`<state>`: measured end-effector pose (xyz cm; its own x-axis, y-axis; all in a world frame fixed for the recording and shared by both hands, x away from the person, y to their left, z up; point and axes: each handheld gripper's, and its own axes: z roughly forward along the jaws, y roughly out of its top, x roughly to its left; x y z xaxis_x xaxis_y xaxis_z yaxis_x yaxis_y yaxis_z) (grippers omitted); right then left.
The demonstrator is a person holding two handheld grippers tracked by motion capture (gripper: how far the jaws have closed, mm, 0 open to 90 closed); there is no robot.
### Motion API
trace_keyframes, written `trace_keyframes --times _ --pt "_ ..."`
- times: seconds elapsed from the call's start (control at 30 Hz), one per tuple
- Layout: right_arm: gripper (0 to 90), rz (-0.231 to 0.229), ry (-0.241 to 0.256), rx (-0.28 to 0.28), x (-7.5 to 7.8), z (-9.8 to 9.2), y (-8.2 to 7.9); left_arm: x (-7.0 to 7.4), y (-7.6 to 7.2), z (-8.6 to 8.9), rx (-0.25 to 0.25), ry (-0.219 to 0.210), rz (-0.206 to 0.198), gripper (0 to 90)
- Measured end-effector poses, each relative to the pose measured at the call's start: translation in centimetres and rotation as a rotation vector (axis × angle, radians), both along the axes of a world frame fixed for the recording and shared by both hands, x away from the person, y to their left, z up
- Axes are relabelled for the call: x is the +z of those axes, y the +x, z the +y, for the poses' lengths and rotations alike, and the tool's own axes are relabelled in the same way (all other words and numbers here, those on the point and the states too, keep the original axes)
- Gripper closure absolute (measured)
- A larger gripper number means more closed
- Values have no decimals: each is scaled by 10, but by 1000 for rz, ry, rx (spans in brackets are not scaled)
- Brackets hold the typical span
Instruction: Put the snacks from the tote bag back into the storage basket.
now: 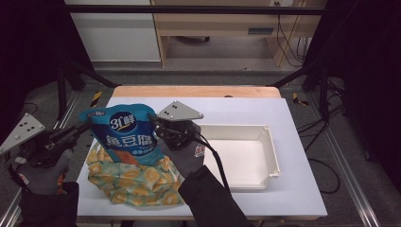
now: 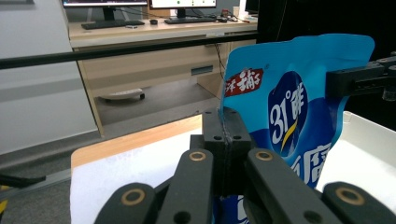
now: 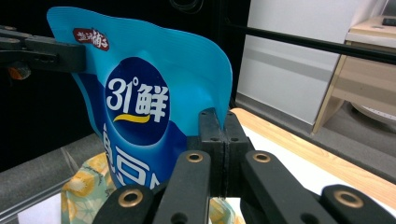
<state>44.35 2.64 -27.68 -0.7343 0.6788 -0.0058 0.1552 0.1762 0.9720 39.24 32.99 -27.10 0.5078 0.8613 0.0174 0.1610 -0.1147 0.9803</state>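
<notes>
Both grippers (image 1: 87, 124) (image 1: 153, 120) pinch blue pouch (image 1: 125, 135)

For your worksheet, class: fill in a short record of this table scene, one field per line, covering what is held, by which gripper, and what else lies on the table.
held item: blue snack pouch, upright, lifted above the cloth
left gripper: jaws shut on the pouch's edge
right gripper: jaws shut on the opposite edge
under the pouch: yellow-patterned cloth bag, crumpled on the table
tray: white tray, right of the pouch, nothing visible inside
surface: white table top
</notes>
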Motion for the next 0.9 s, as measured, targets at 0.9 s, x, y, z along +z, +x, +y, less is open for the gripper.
trace_keyframes --times 0.9 --pt "900 -45 8 -4 43 -29 -11 43 -5 -27 -29 9 -26 900"
